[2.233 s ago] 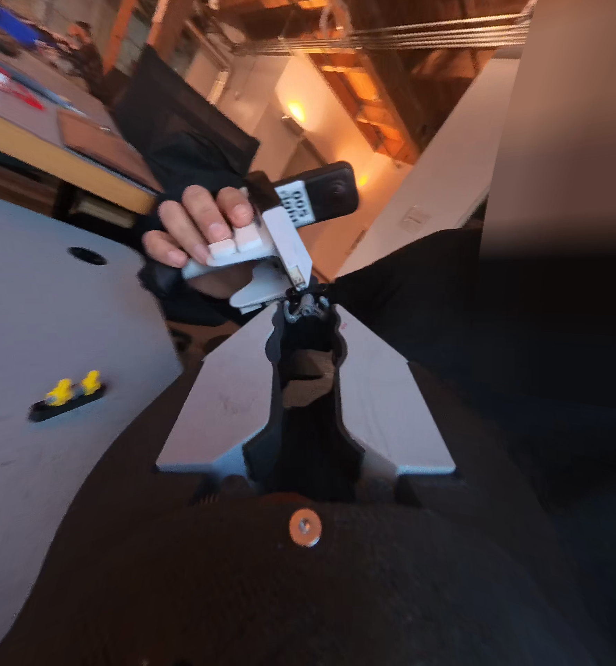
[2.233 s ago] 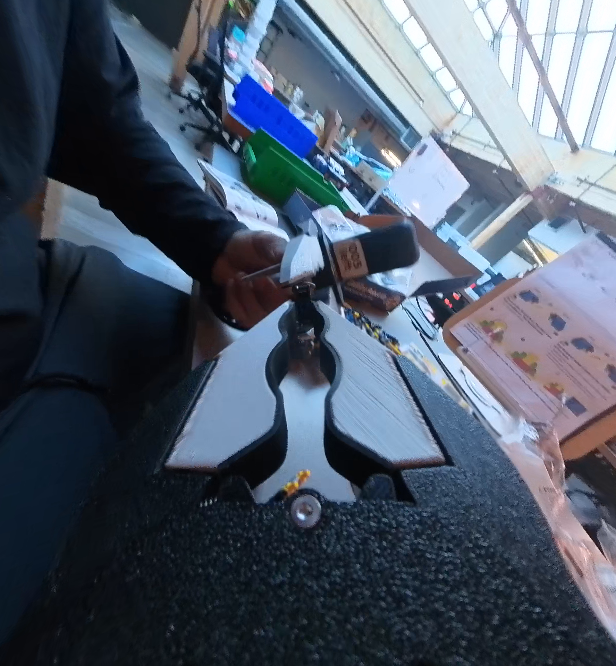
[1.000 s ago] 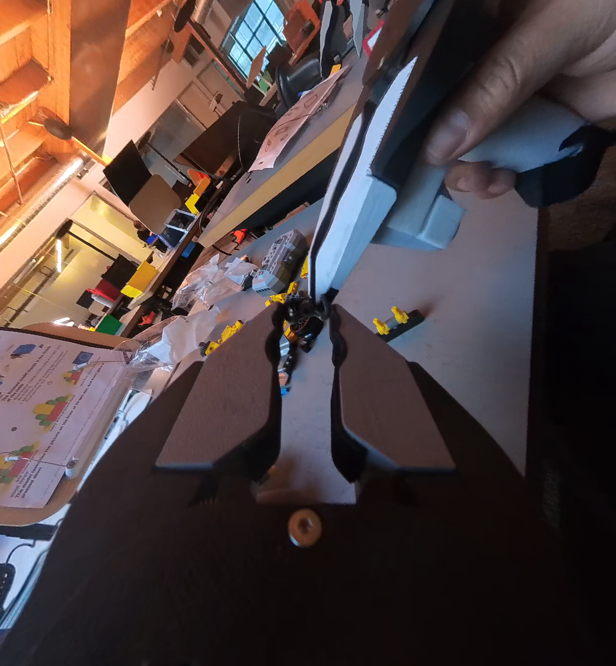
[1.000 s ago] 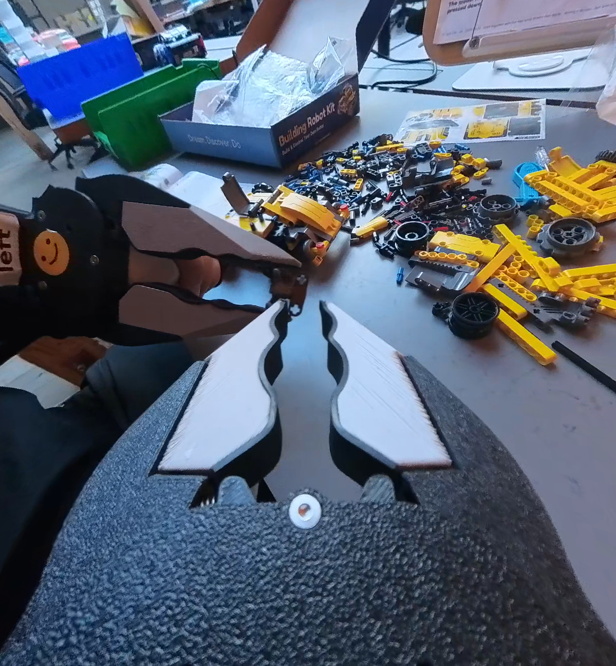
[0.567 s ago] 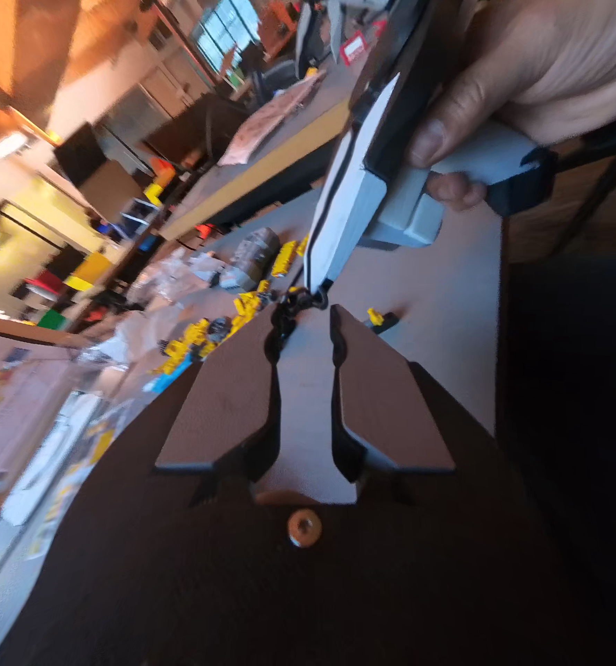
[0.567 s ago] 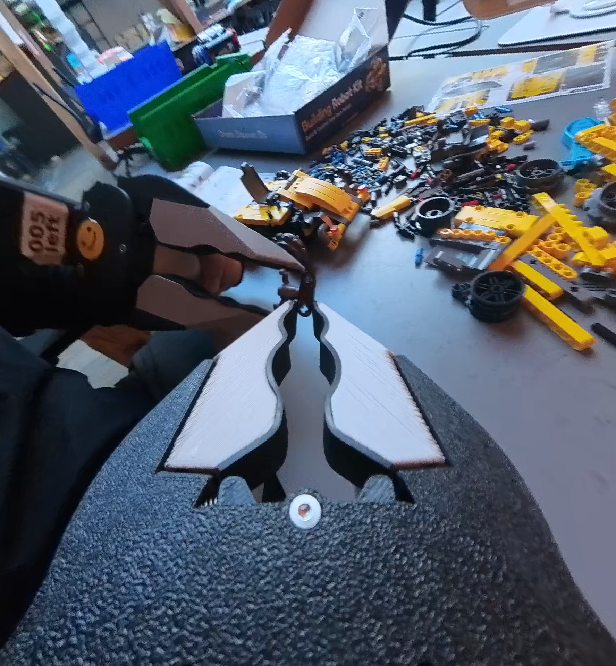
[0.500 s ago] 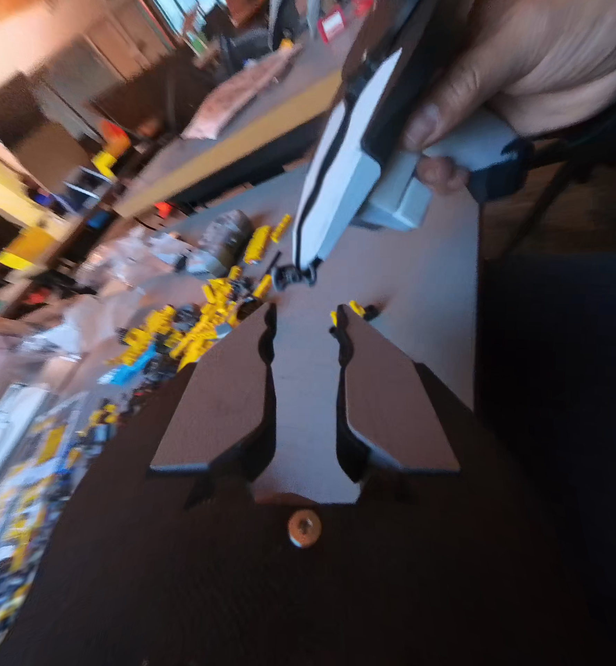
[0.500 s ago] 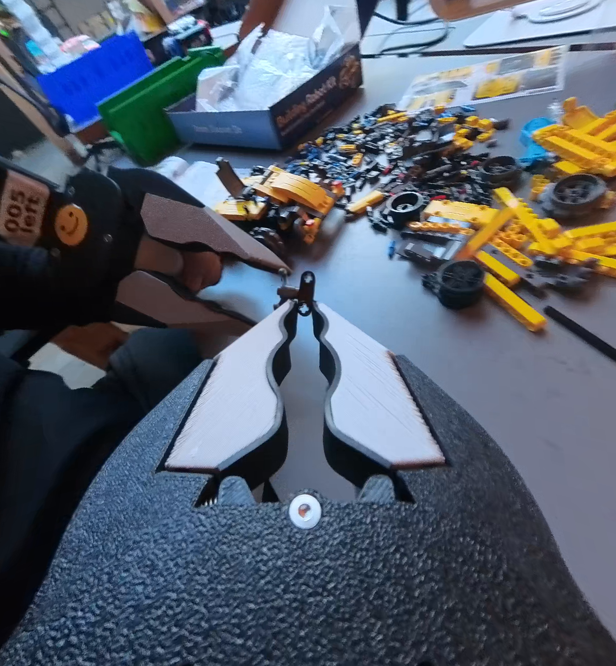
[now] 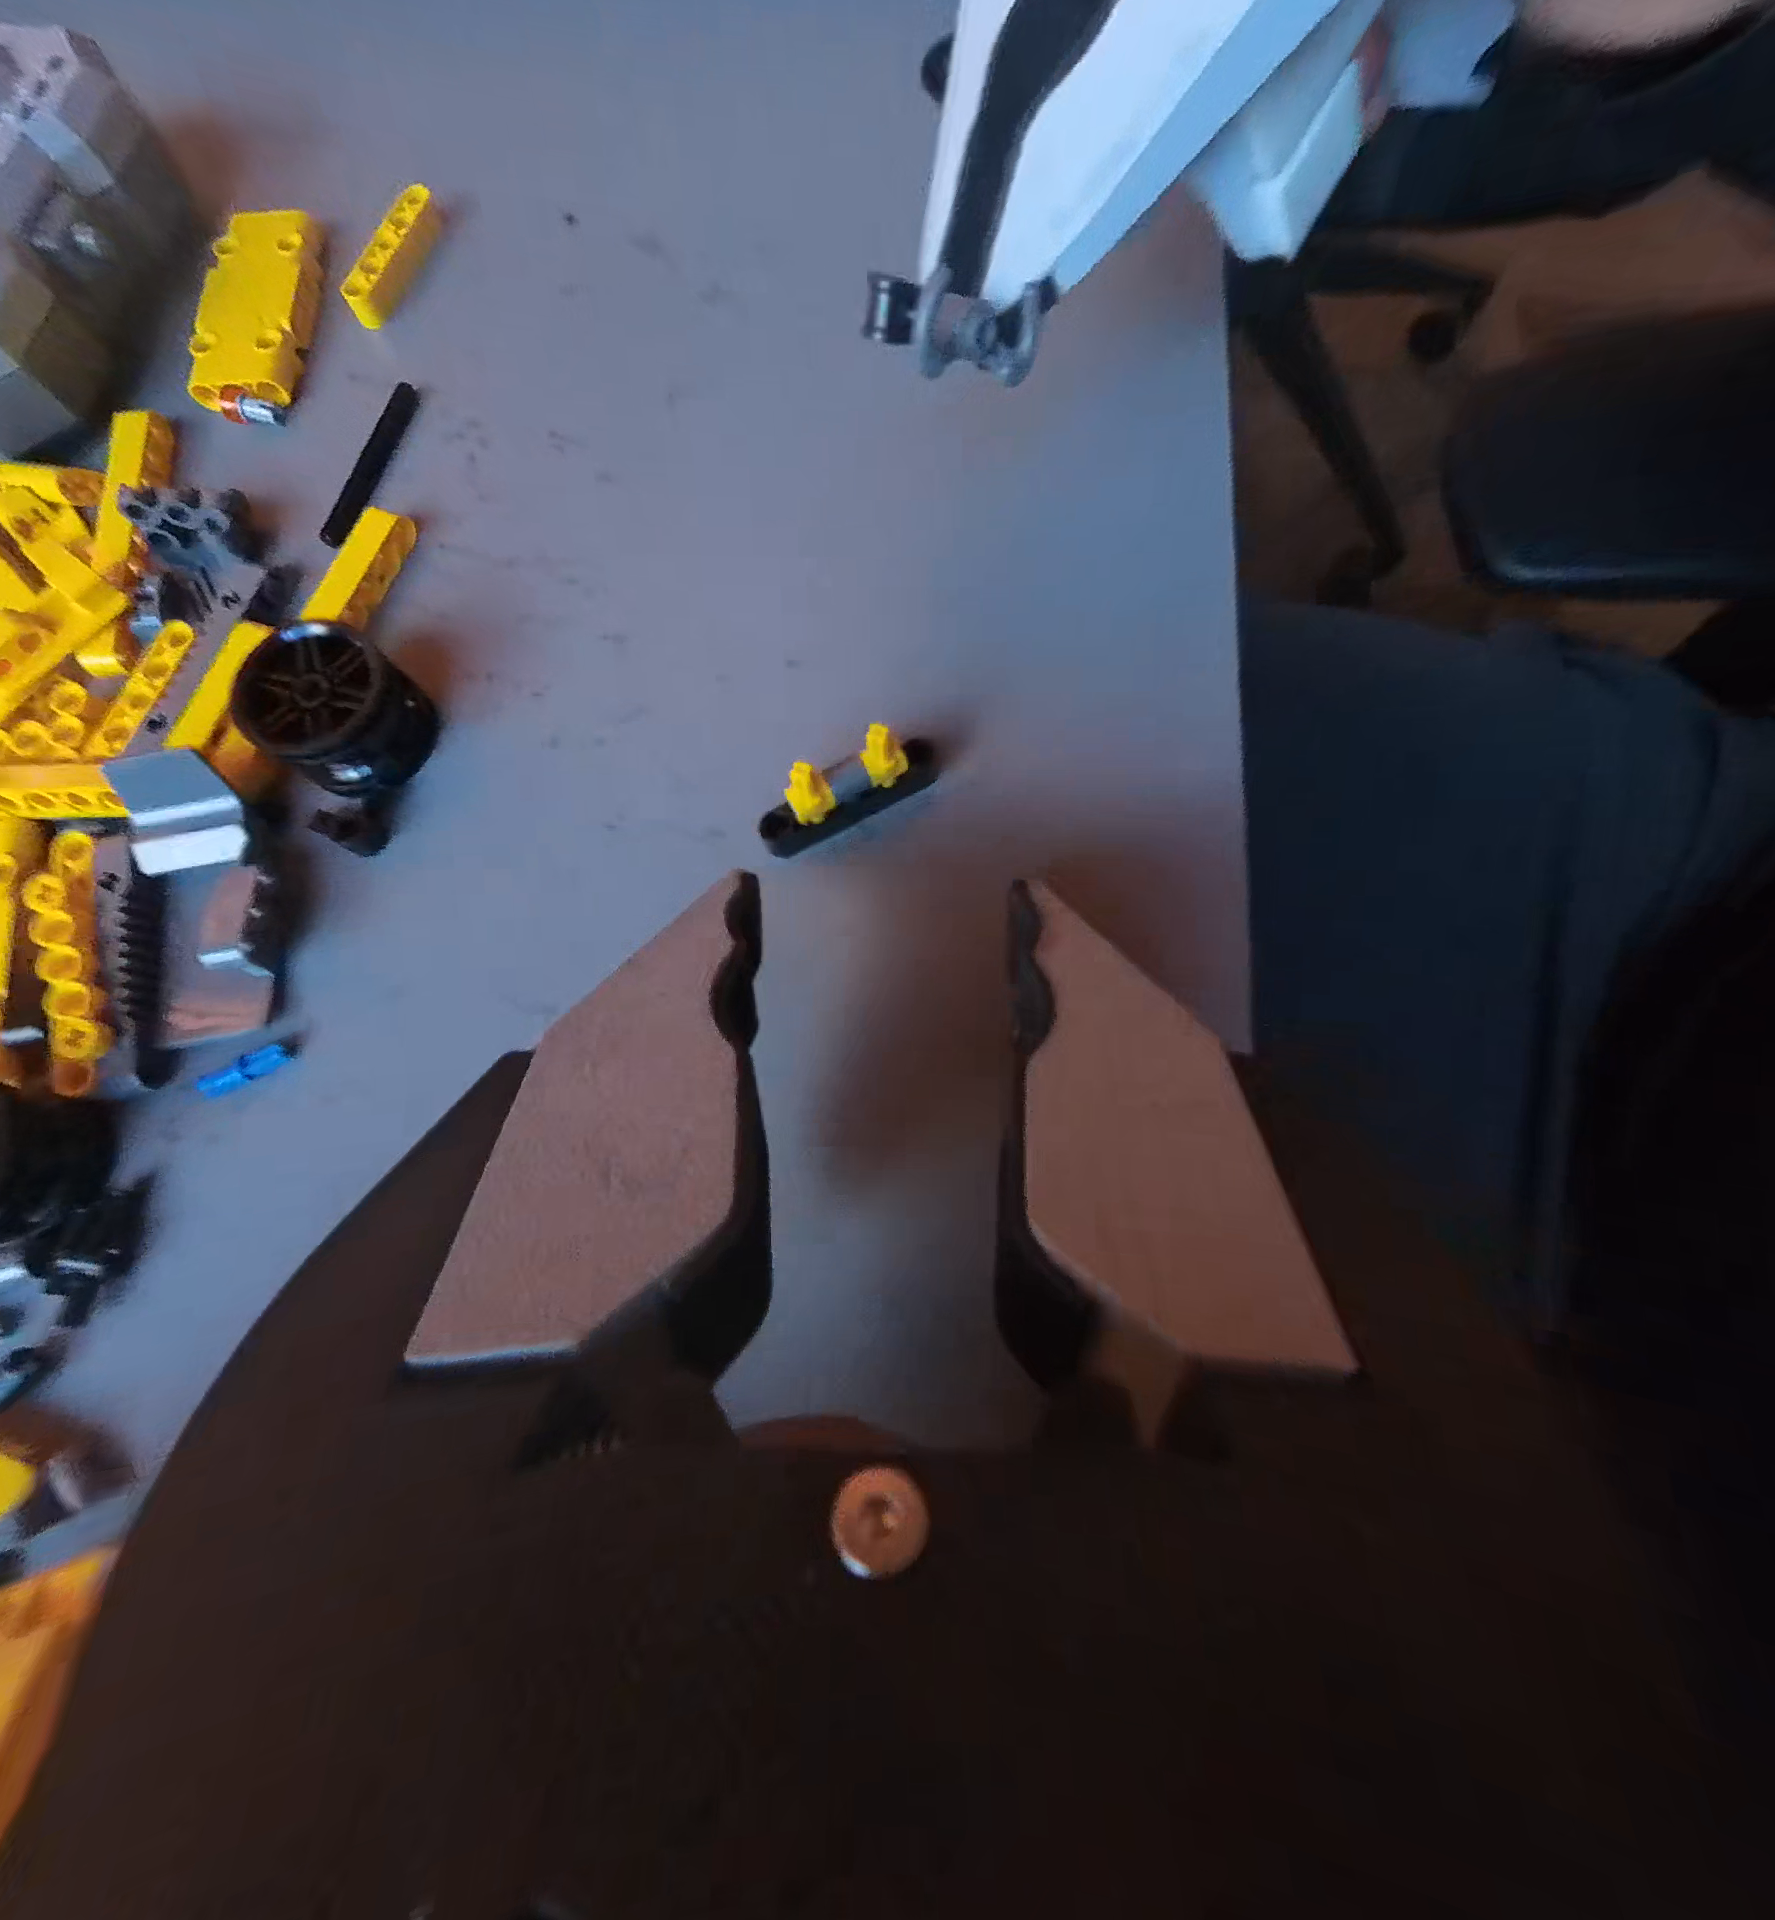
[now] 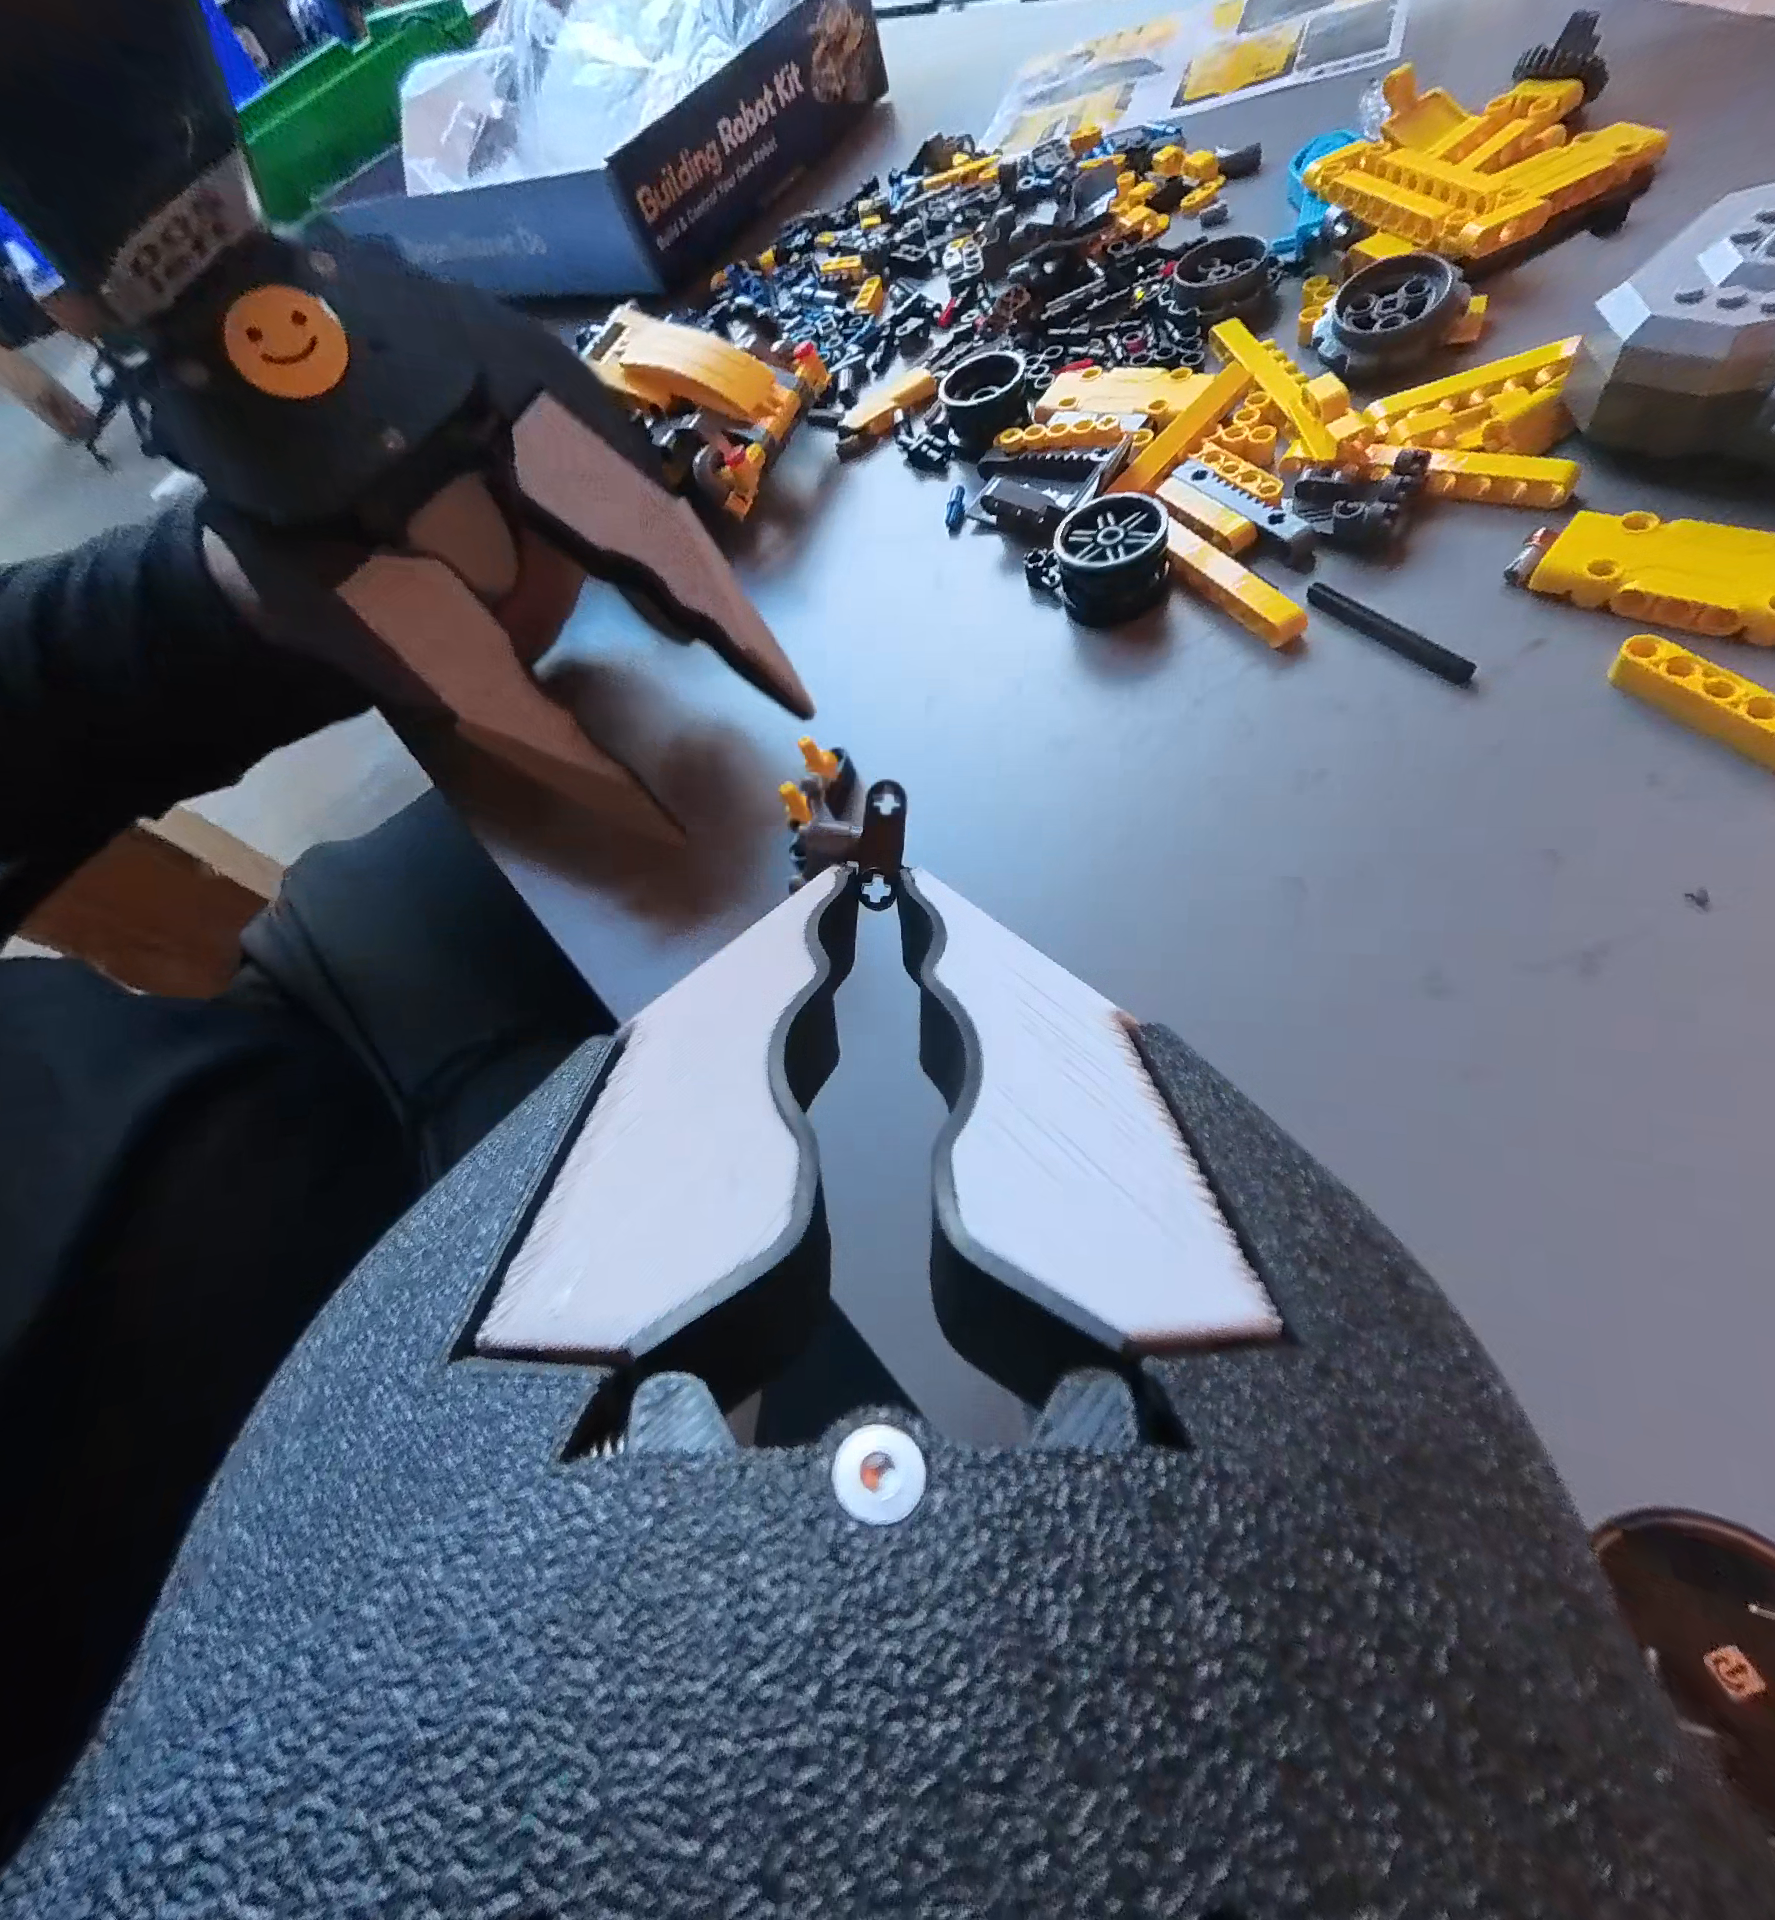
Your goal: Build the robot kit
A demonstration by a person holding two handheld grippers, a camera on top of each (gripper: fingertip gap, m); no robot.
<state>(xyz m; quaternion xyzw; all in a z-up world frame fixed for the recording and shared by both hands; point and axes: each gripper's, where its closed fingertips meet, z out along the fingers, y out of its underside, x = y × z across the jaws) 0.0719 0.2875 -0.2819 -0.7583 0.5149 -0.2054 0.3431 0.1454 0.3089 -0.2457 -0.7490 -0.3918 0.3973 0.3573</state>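
My right gripper [image 10: 878, 888] is shut on a small black and grey connector piece [image 10: 881, 831] and holds it above the grey table [image 10: 1278, 935]. It also shows in the left wrist view [image 9: 976, 312], with the piece [image 9: 956, 332] at its tips. My left gripper [image 9: 883, 894] is open and empty, pointing down at the table. A short black beam with two yellow pins [image 9: 847, 795] lies just beyond its fingertips. In the right wrist view the left gripper [image 10: 743, 774] hovers beside that beam [image 10: 815, 790].
A pile of yellow and black building pieces [image 10: 1226, 343] covers the far table, with black wheels [image 9: 332, 696], a black axle [image 10: 1392, 623], a grey hub block [image 10: 1735, 312] and an opened kit box [image 10: 654, 156]. The table edge [image 9: 1236, 727] runs right of the beam. The left gripper's tips are roughly 9 cm from the right gripper's.
The right gripper closed on the small piece that the left gripper held. The left gripper let go, opened and swung down over the black beam with yellow pins.
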